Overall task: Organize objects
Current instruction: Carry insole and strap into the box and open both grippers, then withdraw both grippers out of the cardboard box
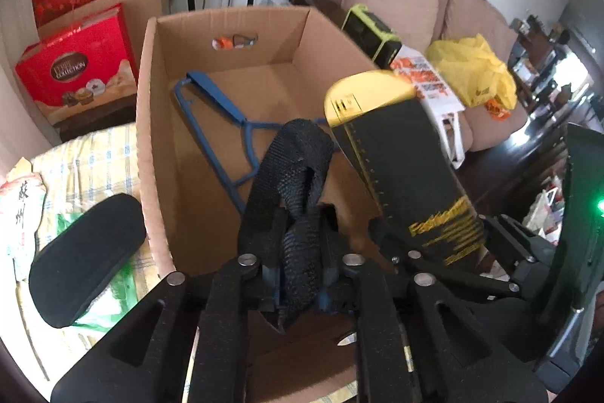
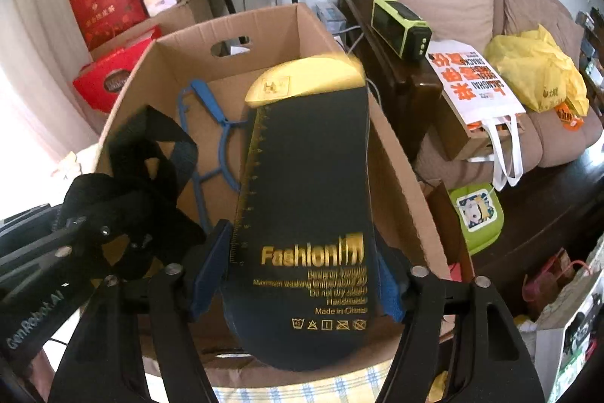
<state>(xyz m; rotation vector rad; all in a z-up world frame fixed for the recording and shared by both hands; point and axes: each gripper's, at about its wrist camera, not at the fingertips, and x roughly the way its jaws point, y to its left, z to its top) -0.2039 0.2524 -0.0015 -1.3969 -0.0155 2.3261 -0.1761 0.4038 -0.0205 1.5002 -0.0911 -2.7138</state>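
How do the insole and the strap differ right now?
The insole is flat, stiff-looking, with gold print; the strap is plain black webbing, looped and limp. The right gripper holds the insole, the left gripper the strap. Both hang above the box.

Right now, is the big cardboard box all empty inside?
No, a blue hanger is lying on the bottom of the box.

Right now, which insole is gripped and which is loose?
The black-and-gold "Fashion" insole is gripped by the right gripper; the plain black insole lies loose outside the cardboard box.
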